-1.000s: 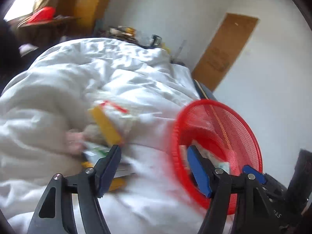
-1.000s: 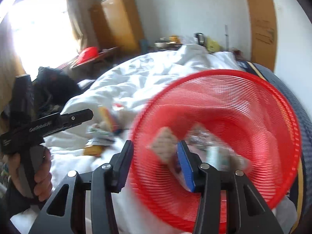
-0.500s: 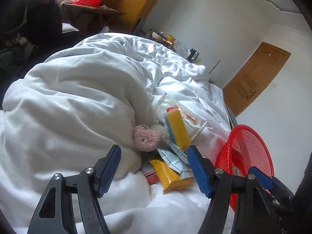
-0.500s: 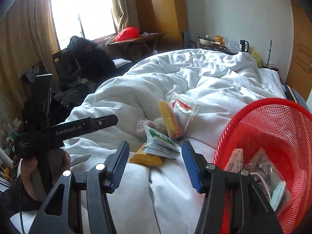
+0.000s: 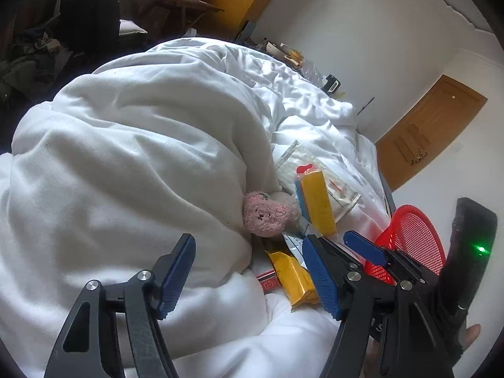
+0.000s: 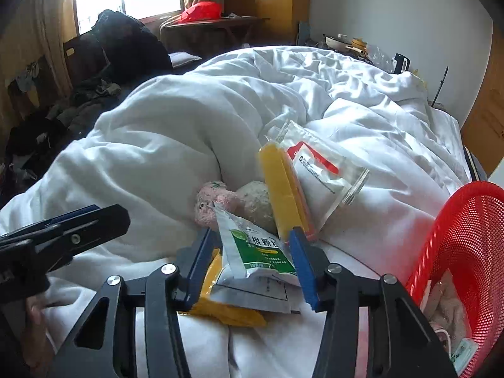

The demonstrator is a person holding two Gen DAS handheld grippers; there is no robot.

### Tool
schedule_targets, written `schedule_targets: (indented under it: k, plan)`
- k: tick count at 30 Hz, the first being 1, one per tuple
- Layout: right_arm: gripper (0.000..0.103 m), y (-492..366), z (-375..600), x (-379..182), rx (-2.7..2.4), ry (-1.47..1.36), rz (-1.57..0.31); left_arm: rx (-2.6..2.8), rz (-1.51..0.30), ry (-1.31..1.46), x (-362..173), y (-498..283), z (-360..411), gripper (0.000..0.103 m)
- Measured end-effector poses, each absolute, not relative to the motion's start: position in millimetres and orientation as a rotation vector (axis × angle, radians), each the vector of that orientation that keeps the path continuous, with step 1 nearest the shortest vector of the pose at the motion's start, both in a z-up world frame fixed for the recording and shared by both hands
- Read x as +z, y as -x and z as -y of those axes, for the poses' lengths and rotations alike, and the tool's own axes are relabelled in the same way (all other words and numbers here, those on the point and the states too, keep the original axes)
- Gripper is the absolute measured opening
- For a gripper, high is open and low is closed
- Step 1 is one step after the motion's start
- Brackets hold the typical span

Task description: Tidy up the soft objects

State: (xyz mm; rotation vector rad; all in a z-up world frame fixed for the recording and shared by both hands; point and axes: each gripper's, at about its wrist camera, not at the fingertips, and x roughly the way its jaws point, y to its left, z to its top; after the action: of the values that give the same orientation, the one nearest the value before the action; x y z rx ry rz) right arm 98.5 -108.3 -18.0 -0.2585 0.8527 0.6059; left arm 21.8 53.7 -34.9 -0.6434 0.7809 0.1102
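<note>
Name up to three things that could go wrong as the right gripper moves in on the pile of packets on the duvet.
1. The right gripper, jaws closing, straddles the green-and-white sachet, which overlaps a yellow packet; it may pinch both, or the duvet.
2. The sachet covers part of the pink plush toy; lifting may drag it.
3. The red basket tilts at the bed's edge and might tip.

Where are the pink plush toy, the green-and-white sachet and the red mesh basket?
pink plush toy (image 5: pixel 266 215), left wrist view, on its fuzzy pink body.
green-and-white sachet (image 6: pixel 255 249), right wrist view, on its green printed panel.
red mesh basket (image 6: pixel 466 236), right wrist view, on its mesh side wall.
</note>
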Motion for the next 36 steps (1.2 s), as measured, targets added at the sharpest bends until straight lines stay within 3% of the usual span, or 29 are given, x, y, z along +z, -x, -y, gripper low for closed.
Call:
schedule_targets:
  k: [4,11,12,34,36]
  plan:
    - [0.026,-110.7,101.5,-40.0,0.561,0.284,-0.896,0.105,-0.808,0.652,-41.5,-25.1,-53.1,0.073]
    - [0.017,-108.6,112.9,-38.5,0.535,0.234,-0.864,0.071,-0.844,0.614,-44.4,-32.1,-43.6,0.074]
    - [0.011,-106.4,115.1,-36.4,0.534,0.222,-0.856,0.063,-0.853,0.608,-44.9,-34.1,-41.4,0.074]
    - [0.01,-59.3,198.8,-5.3,0.492,0.03,-0.755,-0.124,-1.14,0.64,-79.7,-116.7,12.6,0.074]
    - [0.01,-58.6,198.6,-6.1,0.491,0.034,-0.755,-0.111,-1.144,0.643,-83.1,-121.2,14.5,0.069]
